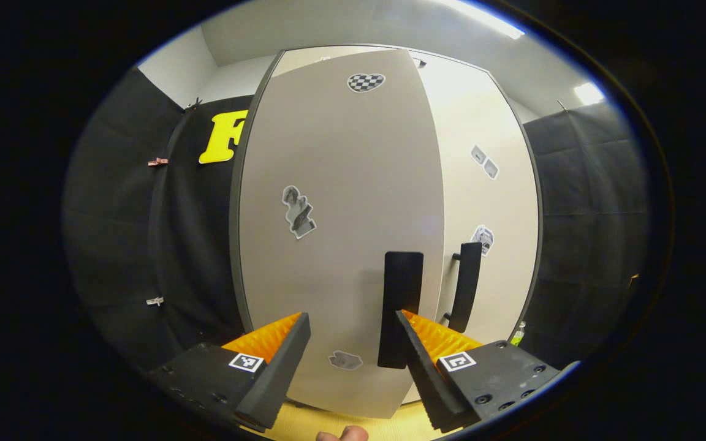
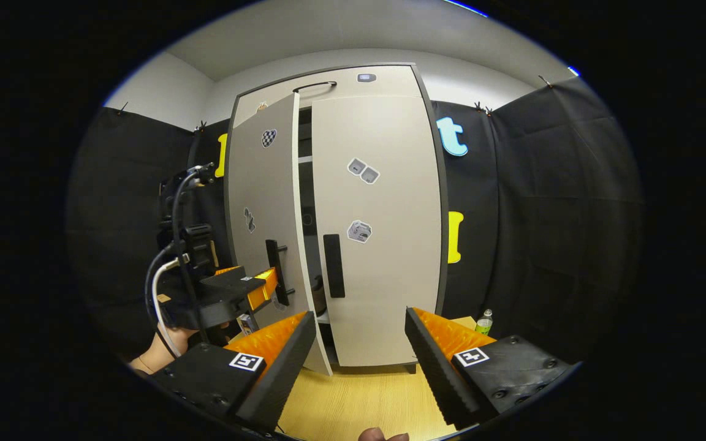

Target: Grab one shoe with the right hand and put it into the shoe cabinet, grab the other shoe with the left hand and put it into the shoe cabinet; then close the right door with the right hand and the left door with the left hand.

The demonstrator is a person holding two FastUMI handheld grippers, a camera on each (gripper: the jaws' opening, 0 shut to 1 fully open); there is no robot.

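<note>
Left door [image 1: 341,233] stands ajar just before the open left hand-held gripper [image 1: 353,352].

Left door [image 2: 264,245] hangs part open, leaving a narrow dark gap [image 2: 305,202] betw it and the shut right door [image 2: 377,226]; too slim for a gripper by the look. Left gripper [image 2: 255,288] sits right up against the left door face, its handle [image 1: 401,306] betw the spread fingers. Wood floor [image 2: 365,398] in front of cabinet lies free. Small bottle [image 2: 483,321] stands at cabinet's right foot, near the cloth wall.
</note>
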